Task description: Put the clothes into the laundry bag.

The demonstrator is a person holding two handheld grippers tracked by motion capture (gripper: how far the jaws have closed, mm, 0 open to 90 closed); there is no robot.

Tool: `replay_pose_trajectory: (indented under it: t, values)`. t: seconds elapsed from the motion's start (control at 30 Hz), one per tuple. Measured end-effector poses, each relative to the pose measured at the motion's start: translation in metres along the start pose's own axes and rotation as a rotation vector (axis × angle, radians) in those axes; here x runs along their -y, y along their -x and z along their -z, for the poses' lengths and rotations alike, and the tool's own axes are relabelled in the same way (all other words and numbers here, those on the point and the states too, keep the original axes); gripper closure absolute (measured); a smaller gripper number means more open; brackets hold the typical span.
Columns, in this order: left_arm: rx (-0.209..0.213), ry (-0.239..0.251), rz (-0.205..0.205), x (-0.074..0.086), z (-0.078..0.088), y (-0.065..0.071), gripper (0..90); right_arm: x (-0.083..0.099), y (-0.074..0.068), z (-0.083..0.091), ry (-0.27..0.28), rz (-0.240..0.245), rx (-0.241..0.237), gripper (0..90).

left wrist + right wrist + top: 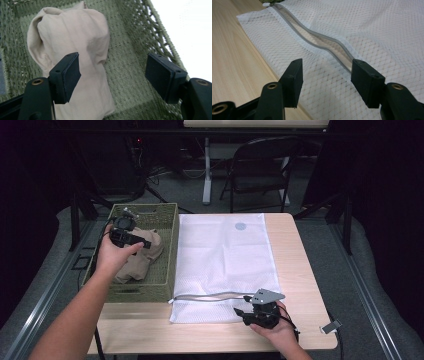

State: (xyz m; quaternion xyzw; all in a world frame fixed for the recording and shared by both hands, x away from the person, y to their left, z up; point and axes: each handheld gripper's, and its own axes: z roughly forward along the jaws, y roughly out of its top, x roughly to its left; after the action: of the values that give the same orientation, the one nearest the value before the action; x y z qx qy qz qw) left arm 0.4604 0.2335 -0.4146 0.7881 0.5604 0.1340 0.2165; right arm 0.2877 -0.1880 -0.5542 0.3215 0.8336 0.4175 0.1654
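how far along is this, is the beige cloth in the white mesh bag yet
Not yet. Done: the white mesh laundry bag lies flat with its grey zipper open. In hand: the left gripper, jaws open, hovers over the beige crumpled cloth in the green woven basket; the right gripper waits open at the zipper. Left: grasping, bagging, zipping.

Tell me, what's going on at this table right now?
A person works with a hand-held gripper in each hand. The left hand-held gripper is over the green woven basket, jaws open above a beige cloth lying inside, not gripping it. The right hand-held gripper sits at the near edge of the white mesh laundry bag spread on the wooden table, jaws open beside the bag's partly open grey zipper. Nothing is held.
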Motion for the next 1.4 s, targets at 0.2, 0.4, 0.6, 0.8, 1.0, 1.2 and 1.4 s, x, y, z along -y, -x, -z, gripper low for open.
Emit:
replay_pose_trajectory:
  t: [0.2,0.4,0.6,0.8,1.0,1.2,1.4]
  values:
    - [0.017,-0.003,0.054,-0.005,-0.008,-0.010,27.7,0.000,0.000,-0.001,-0.002,-0.001,0.001,42.4]
    - [-0.017,-0.028,0.073,-0.008,-0.020,-0.018,29.1,0.000,0.000,0.000,-0.002,-0.001,0.001,42.4]
    - [-0.045,-0.045,0.095,-0.009,-0.028,-0.025,29.5,0.000,0.000,-0.001,-0.006,0.001,-0.003,42.4]
    - [-0.045,-0.058,0.109,-0.010,-0.035,-0.030,28.5,0.001,0.001,-0.001,-0.012,0.005,-0.012,42.4]
    - [-0.066,-0.060,0.128,-0.013,-0.042,-0.031,25.0,0.001,0.001,-0.002,-0.014,0.004,-0.013,42.4]
    - [-0.096,-0.085,0.129,-0.014,-0.052,-0.032,22.4,0.001,0.001,-0.001,-0.015,0.005,-0.013,42.2]
    - [-0.105,-0.107,0.128,-0.014,-0.063,-0.032,21.8,0.001,0.001,-0.001,-0.015,0.004,-0.014,42.1]
